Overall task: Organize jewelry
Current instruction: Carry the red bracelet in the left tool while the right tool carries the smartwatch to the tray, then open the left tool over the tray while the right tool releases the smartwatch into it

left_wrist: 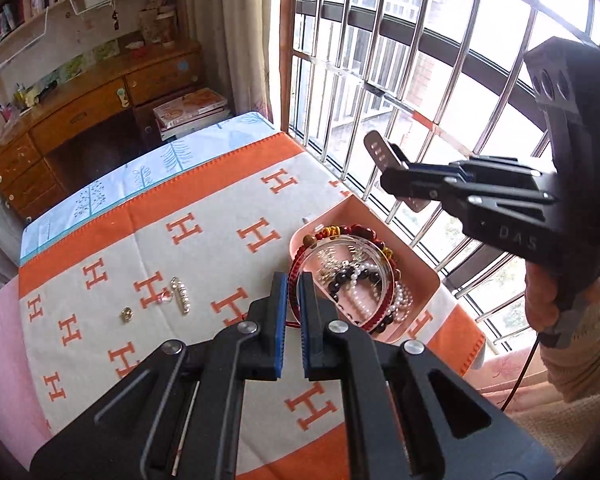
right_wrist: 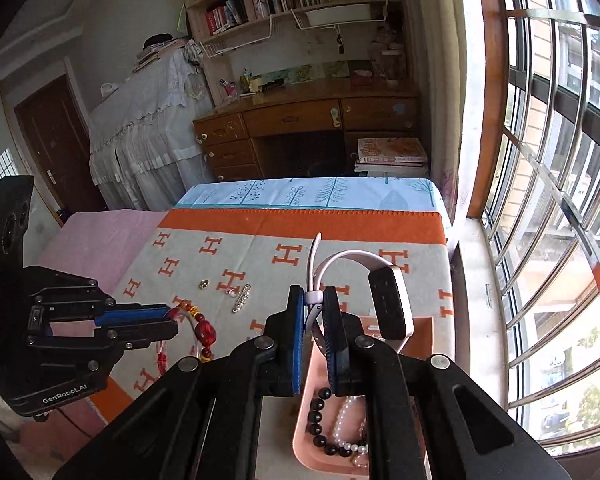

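Left wrist view: the left gripper (left_wrist: 294,280) is clenched on a red bracelet (left_wrist: 342,236) with a clear ring, its blue pads (left_wrist: 278,320) pinching the red cord so that the loop hangs from the tips above the pink tray (left_wrist: 428,276). The tray sits at the window-side edge of the orange-and-cream H-patterned blanket (left_wrist: 220,208) and holds a black bead bracelet (left_wrist: 350,280) and a pearl strand (left_wrist: 364,300) lying together. Well apart from the tray, toward the blanket's opposite side, a rhinestone bar clip (left_wrist: 180,294) lies flat, with a small gold ring (left_wrist: 126,314) just beside it and a tiny clear piece (left_wrist: 165,298) touching the clip's side.

From the right wrist view, the right gripper (right_wrist: 313,300) grasps a pale pink watch (right_wrist: 390,304) by its strap: the strap runs up between the blue pads (right_wrist: 296,332), arcs over, and the dark watch face hangs just beside the outer finger, tilted, above the tray (right_wrist: 304,420). The strap's free tail sticks up past the fingertips. The left gripper (right_wrist: 172,320) shows at the picture's left, closed tight, red and amber beads (right_wrist: 204,332) dangling from its tips over the blanket (right_wrist: 260,256), near the clip (right_wrist: 242,298) and ring (right_wrist: 204,284). A person's hand (left_wrist: 540,296) holds the right gripper (left_wrist: 396,172) in front of the barred window (left_wrist: 440,60).
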Demonstrator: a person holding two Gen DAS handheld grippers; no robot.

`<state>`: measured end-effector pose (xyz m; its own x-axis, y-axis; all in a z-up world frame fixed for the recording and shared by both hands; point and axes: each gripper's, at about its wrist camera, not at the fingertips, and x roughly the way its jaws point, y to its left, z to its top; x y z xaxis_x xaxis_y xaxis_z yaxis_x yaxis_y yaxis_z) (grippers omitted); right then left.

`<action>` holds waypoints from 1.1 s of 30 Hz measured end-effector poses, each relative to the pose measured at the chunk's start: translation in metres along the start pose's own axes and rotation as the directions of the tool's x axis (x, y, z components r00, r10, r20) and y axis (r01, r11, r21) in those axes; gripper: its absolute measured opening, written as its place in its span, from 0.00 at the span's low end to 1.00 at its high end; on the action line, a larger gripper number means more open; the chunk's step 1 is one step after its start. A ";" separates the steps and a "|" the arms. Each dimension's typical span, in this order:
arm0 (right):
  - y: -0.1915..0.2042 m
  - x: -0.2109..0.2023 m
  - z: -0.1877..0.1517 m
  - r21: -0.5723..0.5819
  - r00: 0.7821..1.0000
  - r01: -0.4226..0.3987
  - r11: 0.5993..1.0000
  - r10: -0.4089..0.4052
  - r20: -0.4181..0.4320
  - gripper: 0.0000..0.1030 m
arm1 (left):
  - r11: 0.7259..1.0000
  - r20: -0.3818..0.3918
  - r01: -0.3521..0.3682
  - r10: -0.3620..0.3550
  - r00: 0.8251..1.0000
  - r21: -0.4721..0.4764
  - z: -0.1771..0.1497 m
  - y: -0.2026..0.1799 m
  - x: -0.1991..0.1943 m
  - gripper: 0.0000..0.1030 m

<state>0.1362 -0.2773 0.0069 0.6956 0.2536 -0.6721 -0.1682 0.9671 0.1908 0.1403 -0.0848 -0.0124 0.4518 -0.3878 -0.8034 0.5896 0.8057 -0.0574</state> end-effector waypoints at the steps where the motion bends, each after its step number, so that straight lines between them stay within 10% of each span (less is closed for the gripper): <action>1: -0.009 -0.007 -0.008 0.022 1.000 -0.001 1.000 0.001 0.001 0.09 | 1.000 0.001 0.010 -0.010 1.000 -0.003 0.005 -0.008 0.007 0.04; 18: -0.101 0.015 -0.137 0.409 0.985 -0.133 0.903 0.165 -0.043 0.09 | 0.993 -0.151 -0.006 -0.012 0.989 -0.115 0.003 -0.039 0.171 0.04; 33: -0.095 0.073 -0.139 0.405 0.983 -0.087 0.910 0.144 -0.112 0.09 | 0.992 -0.119 -0.018 0.003 0.993 -0.125 -0.013 -0.037 0.152 0.06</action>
<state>0.1055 -0.3479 -0.1600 0.5816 0.3907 -0.7135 0.0692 0.8502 0.5219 0.1785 -0.1673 -0.1404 0.3707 -0.3299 -0.8682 0.4929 0.8622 -0.1171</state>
